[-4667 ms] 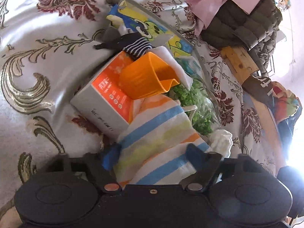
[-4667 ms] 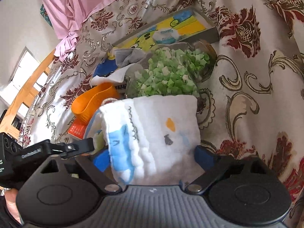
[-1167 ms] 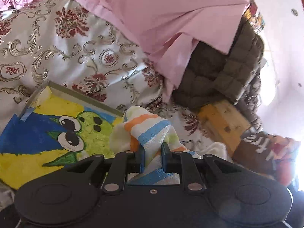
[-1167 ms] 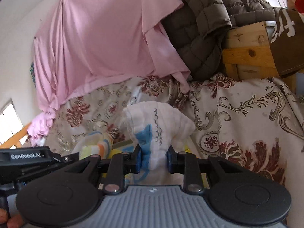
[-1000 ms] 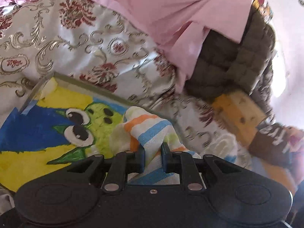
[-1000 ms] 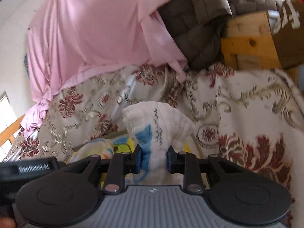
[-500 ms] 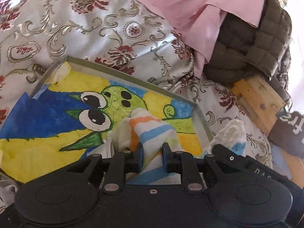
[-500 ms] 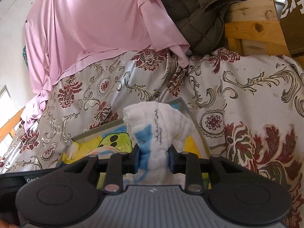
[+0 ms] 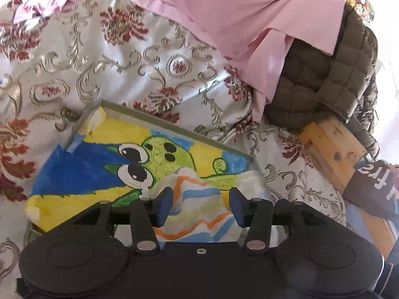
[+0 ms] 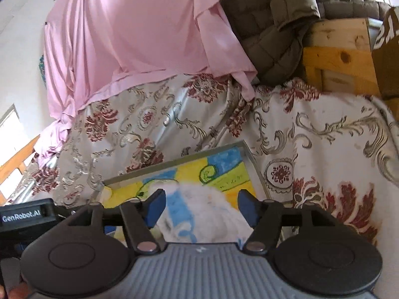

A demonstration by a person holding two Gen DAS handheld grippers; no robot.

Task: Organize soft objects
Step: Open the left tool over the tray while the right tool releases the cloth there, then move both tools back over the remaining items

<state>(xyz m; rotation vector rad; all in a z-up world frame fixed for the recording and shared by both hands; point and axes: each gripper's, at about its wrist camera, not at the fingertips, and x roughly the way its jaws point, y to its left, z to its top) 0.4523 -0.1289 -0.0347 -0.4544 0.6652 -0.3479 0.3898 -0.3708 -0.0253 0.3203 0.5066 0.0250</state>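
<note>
A shallow tray (image 9: 174, 127) with a yellow, blue and green cartoon picture on its floor lies on the flowered bedspread. A striped cloth (image 9: 197, 199) in orange, blue and yellow rests on the tray's near part, between the fingers of my left gripper (image 9: 200, 205). That gripper's jaws are opening and its pads stand clear of the cloth. In the right wrist view the same tray (image 10: 247, 157) holds a white and blue fluffy cloth (image 10: 199, 209), blurred, lying between the parting fingers of my right gripper (image 10: 202, 206), whose jaws are opening too.
A pink sheet (image 9: 224, 12) hangs behind the bed. An olive quilted jacket (image 9: 324, 74) drapes over a wooden frame (image 9: 334, 149) at the right. The left gripper's body (image 10: 25, 216) shows at the right wrist view's left edge. The bedspread (image 10: 324, 149) surrounds the tray.
Both grippers carried their cloths over the tray, then their jaws spread. The striped cloth and the white cloth have dropped out of the pinch and slumped onto the tray.
</note>
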